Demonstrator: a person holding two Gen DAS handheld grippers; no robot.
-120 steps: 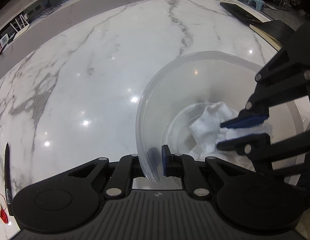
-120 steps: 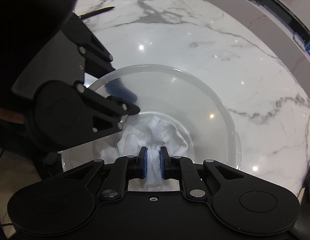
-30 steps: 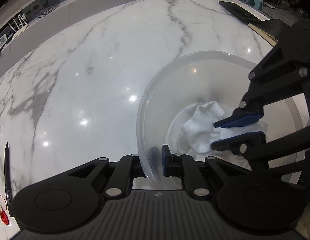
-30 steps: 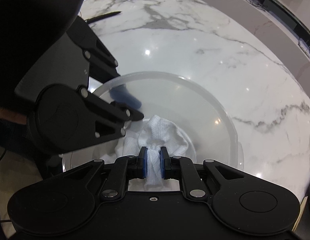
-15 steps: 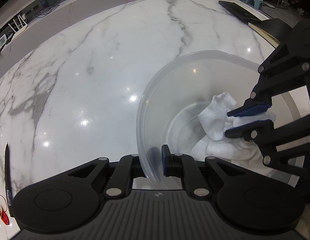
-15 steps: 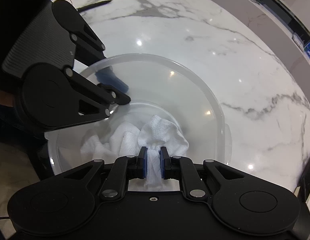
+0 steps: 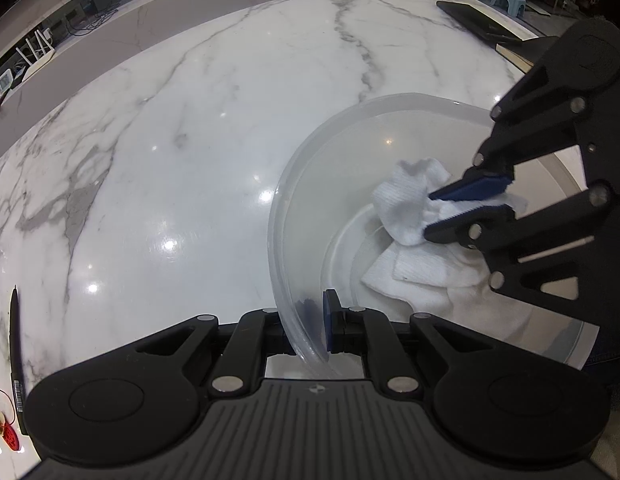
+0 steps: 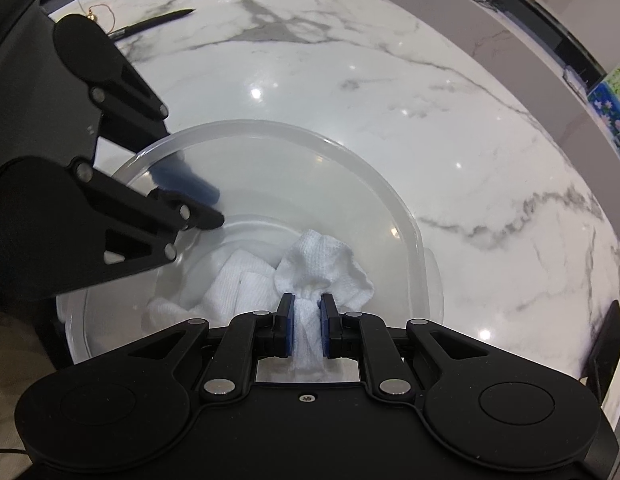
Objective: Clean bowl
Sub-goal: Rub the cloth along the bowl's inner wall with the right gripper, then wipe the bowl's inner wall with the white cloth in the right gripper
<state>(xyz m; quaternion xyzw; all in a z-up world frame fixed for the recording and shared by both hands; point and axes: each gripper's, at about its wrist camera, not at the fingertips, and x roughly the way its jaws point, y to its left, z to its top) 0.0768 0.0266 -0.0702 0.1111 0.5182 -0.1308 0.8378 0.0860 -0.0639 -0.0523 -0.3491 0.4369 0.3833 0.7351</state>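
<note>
A black pen lies far left on the white marble tabletop, well apart from the rest.

Next comes the left claw. Its 2 pads are pinched tight on the wall of the clear plastic bowl, 1 pad inside & 1 outside, right at the rim. The bowl sits on the tabletop near the edge close to the person.

Inside the bowl, at the bottom, is a white cloth. The right claw is squeezed shut on a bunch of that cloth, w/ the rest of it spread over the bowl's floor.

The bowl looks thin, light & a bit bendy, so it would prob. slide on the shiny stone if nobody held it. The rim is the good spot to grab, since it is stiffer there. The smooth wall could slip, so the pinch must stay firm but not crush it.

The cloth is soft & floppy. Grabbing a bunched part works best, so it drags along the bowl.

Far right, a dark flat thing lies at the tabletop's far corner.
</note>
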